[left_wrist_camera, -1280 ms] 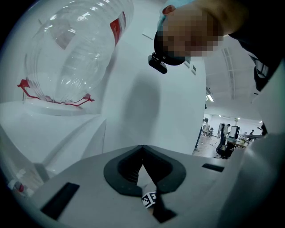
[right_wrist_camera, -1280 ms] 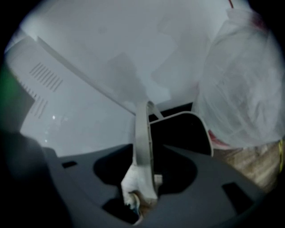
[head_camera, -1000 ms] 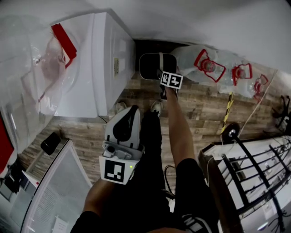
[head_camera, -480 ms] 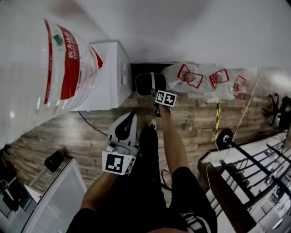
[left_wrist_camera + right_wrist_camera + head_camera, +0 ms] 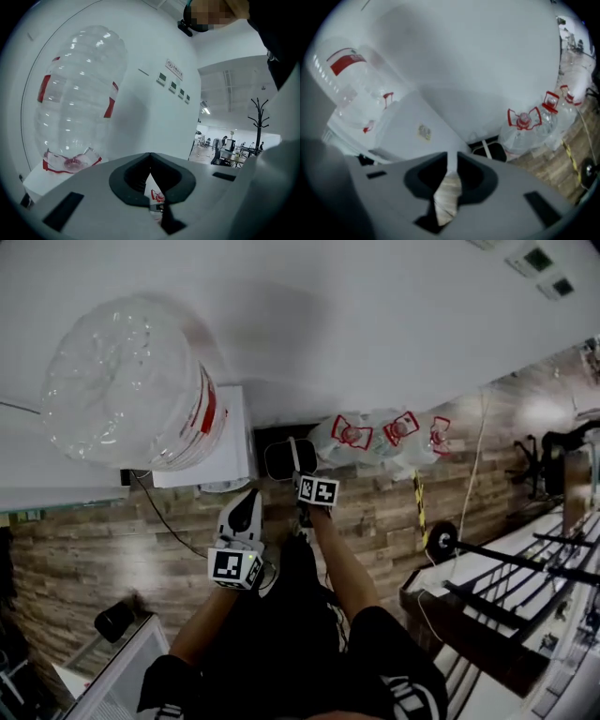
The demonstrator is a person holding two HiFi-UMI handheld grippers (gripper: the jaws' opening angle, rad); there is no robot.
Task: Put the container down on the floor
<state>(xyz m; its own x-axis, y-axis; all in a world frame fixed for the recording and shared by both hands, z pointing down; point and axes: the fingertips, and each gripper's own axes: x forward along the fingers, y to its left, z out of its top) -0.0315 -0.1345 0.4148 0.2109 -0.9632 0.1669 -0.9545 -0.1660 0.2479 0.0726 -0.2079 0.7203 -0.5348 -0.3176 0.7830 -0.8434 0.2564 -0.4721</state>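
Three clear water containers with red handles stand on the wood floor against the wall; the nearest (image 5: pixel 352 437) (image 5: pixel 524 126) is next to a black object with a white strip (image 5: pixel 286 458). My right gripper (image 5: pixel 306 486) (image 5: pixel 451 161) hangs above the floor short of them. Its jaws have just been closing and keep a narrow gap, with only floor showing between them. My left gripper (image 5: pixel 247 504) (image 5: pixel 150 157) is beside it, tips together and empty. A big clear bottle (image 5: pixel 127 381) (image 5: pixel 79 98) sits upside down on the white dispenser (image 5: pixel 225 442).
A metal rack on wheels (image 5: pixel 506 596) fills the right side, with a black wheel (image 5: pixel 441 540) and yellow-black tape (image 5: pixel 419 493) on the floor. A cable (image 5: pixel 164 512) runs from the dispenser. A white cabinet (image 5: pixel 122 671) and a dark object (image 5: pixel 114 620) are at lower left.
The head view has pulled up and away from the floor. Both grippers have risen; the right one has come away from the floor containers.
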